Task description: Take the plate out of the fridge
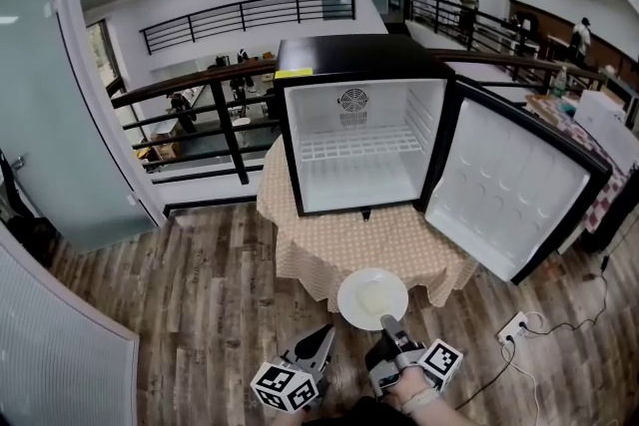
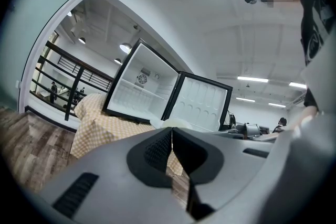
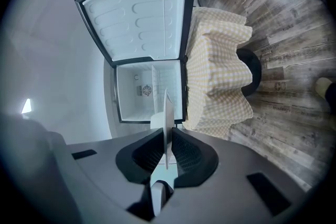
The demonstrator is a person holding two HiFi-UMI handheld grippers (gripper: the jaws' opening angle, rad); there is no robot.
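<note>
Wood floor [image 1: 200, 294], cloth-covered bench [image 1: 329, 249] bearing open fridge [image 1: 359, 55]; white plate [image 1: 371, 298] outside it, over the bench's near edge, rim clamped in right gripper [image 1: 388, 323]; left gripper [image 1: 326, 331] clenched, holding nothing.

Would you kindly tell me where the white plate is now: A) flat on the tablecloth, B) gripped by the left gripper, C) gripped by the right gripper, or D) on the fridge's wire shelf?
C: the right gripper is clamped on the rim of the plate, outside the open fridge.
</note>
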